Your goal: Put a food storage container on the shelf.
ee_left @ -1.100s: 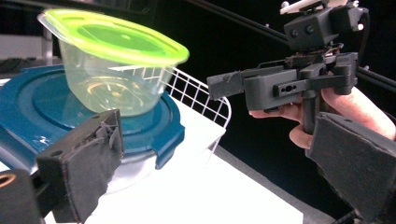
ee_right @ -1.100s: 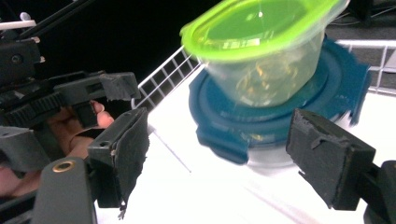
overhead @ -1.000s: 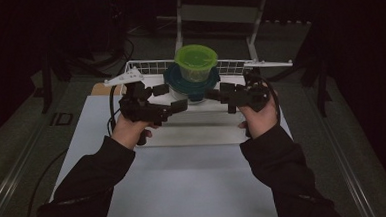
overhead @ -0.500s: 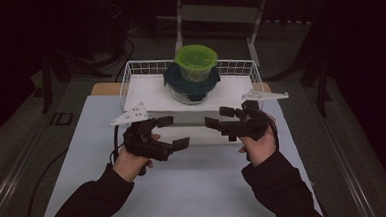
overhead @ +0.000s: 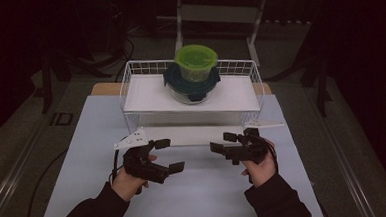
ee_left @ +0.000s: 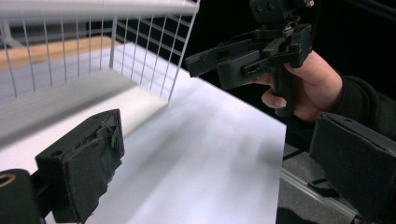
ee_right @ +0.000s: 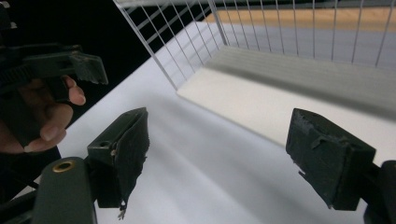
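A white wire basket (overhead: pixel 124 87) stands at the back of the white mat (overhead: pixel 200 198). Inside it, a glass bowl with a dark teal lid (overhead: pixel 192 86) carries a green lidded container (overhead: pixel 196 61). My left gripper (overhead: pixel 169 155) hovers open over the mat in front of the basket, nothing between its jaws. My right gripper (overhead: pixel 220 141) is open and empty beside it, facing it. In the left gripper view, the left gripper (ee_left: pixel 219 172) looks past the basket's corner (ee_left: pixel 180 60) at the right gripper (ee_left: pixel 252 51). The right gripper (ee_right: pixel 224 158) sees the left gripper (ee_right: pixel 51 65) at its left.
A white board (overhead: pixel 150 90) lines the basket floor. A wooden strip (overhead: pixel 102 88) shows behind the mat. A metal frame (overhead: pixel 216 12) stands beyond the table in the dark. Metal rails (overhead: pixel 13 163) run along both table sides.
Both grippers have drawn back from either side of the stacked containers, towards the person, and now sit lower over the mat. The containers have stayed in the basket.
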`<state>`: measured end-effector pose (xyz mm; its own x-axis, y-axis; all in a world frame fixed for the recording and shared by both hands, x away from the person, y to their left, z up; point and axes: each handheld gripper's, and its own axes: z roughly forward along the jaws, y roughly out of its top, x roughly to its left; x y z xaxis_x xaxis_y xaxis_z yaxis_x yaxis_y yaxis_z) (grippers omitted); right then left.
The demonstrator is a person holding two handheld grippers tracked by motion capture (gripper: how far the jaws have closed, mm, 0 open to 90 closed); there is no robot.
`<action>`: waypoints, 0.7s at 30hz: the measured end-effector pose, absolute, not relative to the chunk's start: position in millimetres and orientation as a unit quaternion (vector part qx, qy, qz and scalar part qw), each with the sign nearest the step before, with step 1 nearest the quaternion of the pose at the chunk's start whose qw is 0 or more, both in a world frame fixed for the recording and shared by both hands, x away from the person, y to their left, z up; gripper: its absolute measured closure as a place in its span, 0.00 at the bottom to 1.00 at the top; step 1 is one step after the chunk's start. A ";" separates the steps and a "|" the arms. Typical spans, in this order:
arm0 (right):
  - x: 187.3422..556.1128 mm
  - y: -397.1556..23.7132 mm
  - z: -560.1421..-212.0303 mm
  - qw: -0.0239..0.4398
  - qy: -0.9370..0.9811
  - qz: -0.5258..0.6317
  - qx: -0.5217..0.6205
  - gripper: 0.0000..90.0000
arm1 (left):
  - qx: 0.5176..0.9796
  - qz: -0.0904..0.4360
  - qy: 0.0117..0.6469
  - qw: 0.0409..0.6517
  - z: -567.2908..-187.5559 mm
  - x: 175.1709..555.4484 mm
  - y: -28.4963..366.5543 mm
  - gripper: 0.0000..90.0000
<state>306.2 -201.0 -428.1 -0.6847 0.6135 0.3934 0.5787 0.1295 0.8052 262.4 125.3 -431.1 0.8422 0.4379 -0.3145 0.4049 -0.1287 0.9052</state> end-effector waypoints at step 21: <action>283.9 -216.6 -484.2 0.026 0.760 0.501 0.414 0.23 | 0.774 -0.022 0.268 0.573 -487.4 240.3 112.1 0.03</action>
<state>283.9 -216.6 -484.2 -0.6552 0.6557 0.3751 0.6031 0.1552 0.7824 240.3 112.1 -487.4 0.8554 0.3892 -0.3417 0.4406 -0.2001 0.8751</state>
